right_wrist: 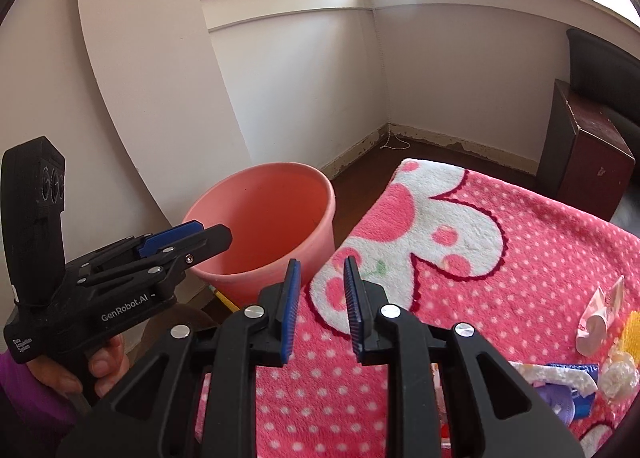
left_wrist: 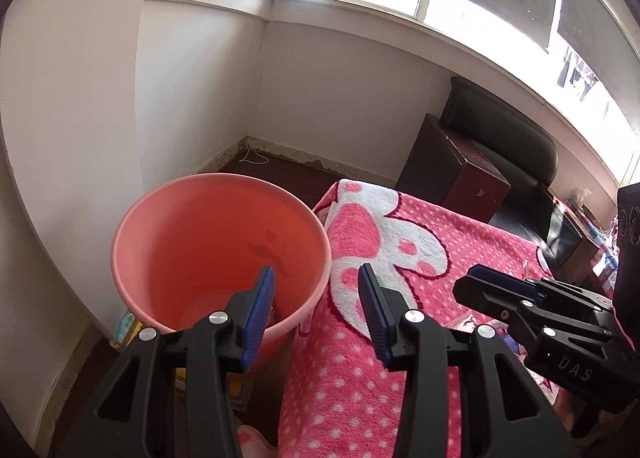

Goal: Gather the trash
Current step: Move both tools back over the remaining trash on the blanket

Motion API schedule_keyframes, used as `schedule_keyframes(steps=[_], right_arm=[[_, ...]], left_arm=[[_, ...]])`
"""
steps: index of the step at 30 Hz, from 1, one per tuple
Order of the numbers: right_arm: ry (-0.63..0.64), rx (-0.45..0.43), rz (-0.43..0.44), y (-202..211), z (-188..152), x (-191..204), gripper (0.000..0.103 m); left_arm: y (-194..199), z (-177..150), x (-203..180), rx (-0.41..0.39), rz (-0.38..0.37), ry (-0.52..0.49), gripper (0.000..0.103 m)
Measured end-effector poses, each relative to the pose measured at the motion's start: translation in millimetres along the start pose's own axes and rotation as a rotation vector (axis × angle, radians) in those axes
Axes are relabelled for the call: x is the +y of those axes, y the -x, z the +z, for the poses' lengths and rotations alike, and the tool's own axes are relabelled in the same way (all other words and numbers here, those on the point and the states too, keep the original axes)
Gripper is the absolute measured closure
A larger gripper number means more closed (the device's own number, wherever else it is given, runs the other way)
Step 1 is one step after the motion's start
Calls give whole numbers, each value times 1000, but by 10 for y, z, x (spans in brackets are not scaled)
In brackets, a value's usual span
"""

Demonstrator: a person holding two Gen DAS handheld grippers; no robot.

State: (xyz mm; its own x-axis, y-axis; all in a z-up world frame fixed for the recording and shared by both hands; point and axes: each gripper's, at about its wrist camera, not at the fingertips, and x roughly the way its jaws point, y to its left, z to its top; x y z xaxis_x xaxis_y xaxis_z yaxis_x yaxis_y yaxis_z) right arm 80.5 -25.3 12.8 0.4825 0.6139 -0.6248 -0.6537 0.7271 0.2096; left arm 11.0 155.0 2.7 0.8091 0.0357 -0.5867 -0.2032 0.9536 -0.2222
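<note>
A pink plastic bucket (left_wrist: 216,250) stands on the floor left of a table covered by a pink dotted blanket (left_wrist: 400,338). My left gripper (left_wrist: 316,282) is open and empty, its left finger over the bucket's mouth, its right finger over the blanket's edge. In the right wrist view the bucket (right_wrist: 268,225) and the left gripper (right_wrist: 188,236) show at left. My right gripper (right_wrist: 322,270) is open and empty above the blanket's (right_wrist: 500,278) left edge. Several wrappers lie at right: a pink-white one (right_wrist: 600,314), a clear crumpled one (right_wrist: 618,372), a purple one (right_wrist: 560,402).
A dark red cabinet (left_wrist: 452,169) and a black leather chair (left_wrist: 504,121) stand beyond the table by the window wall. Boxes (left_wrist: 132,328) lie on the floor beside the bucket. A white wall is close on the left.
</note>
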Motion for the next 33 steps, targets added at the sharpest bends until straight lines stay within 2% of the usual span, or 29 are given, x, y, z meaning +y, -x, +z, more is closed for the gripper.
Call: schedule_keyframes(steps=[10,18,26,33], right_arm=[[-115,-20,-119,323,-277,-620,81],[-197,-51,-249,649,-533,-1121,81],[-323,-96,-372,1011,-782,-1700,81],[-412,-117,-433,1218,-965,-2053,81]], left_arm=[[-152,14,-437,38,-67,-53,61],[-257,-3,-801,66,-121,-103,61],[-405,5,-1307,98,-205,-168,61],[-631,57,-1837,159,-318,-209,61]])
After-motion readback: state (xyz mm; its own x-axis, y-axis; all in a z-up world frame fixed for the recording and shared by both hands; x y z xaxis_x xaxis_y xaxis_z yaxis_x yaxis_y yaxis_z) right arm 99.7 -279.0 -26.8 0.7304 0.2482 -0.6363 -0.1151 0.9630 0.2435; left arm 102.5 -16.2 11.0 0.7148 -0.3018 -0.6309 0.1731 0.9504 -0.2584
